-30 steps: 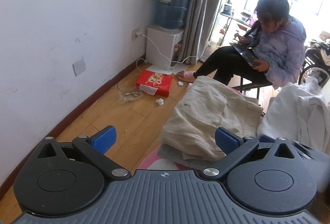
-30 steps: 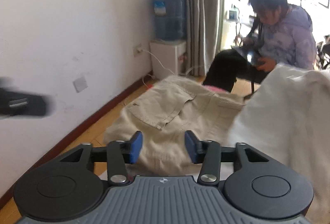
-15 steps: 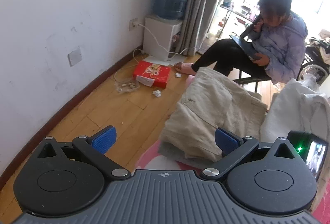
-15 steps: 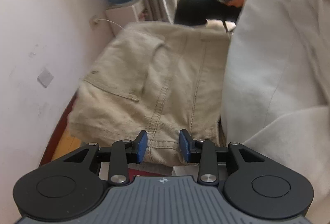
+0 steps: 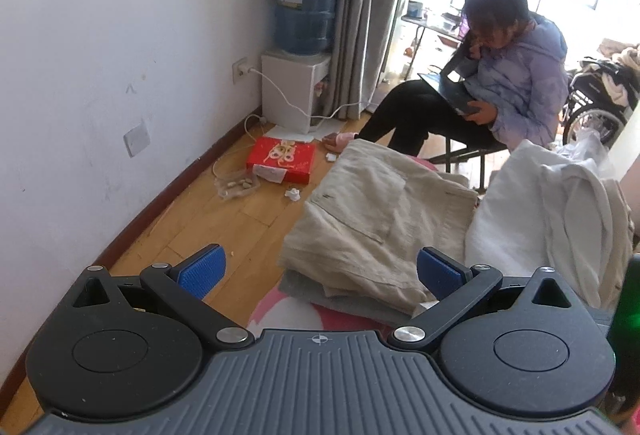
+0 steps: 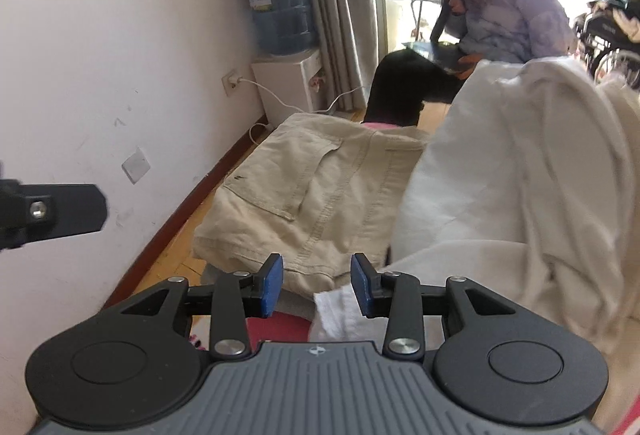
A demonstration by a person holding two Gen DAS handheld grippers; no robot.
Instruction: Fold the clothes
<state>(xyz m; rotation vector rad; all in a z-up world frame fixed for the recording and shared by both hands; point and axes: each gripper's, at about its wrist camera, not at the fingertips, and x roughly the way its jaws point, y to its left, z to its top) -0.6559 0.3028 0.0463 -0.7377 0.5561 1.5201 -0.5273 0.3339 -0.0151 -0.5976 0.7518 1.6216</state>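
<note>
Folded beige trousers (image 5: 380, 219) lie on a grey cloth (image 5: 344, 301) over a pink surface (image 5: 280, 311). A heap of white garments (image 5: 552, 219) sits to their right. My left gripper (image 5: 320, 271) is wide open above the near left corner of the trousers, with nothing between its fingers. In the right wrist view my right gripper (image 6: 317, 285) hovers at the near edge of the trousers (image 6: 312, 195), beside the white heap (image 6: 520, 163). Its jaws are partly apart and opening, and no cloth is pinched between the pads.
A person (image 5: 516, 75) sits on a chair beyond the clothes, holding a tablet. A water dispenser (image 5: 298, 75), a red box (image 5: 282, 159) and scraps lie on the wood floor by the wall. A wheelchair (image 5: 596, 103) stands far right. Part of my left gripper (image 6: 52, 213) shows at the left edge.
The right gripper has lifted back from close over the trousers, and its jaws stand slightly wider. The left gripper shifted a little and stays wide open; its body shows again at the right view's left edge.
</note>
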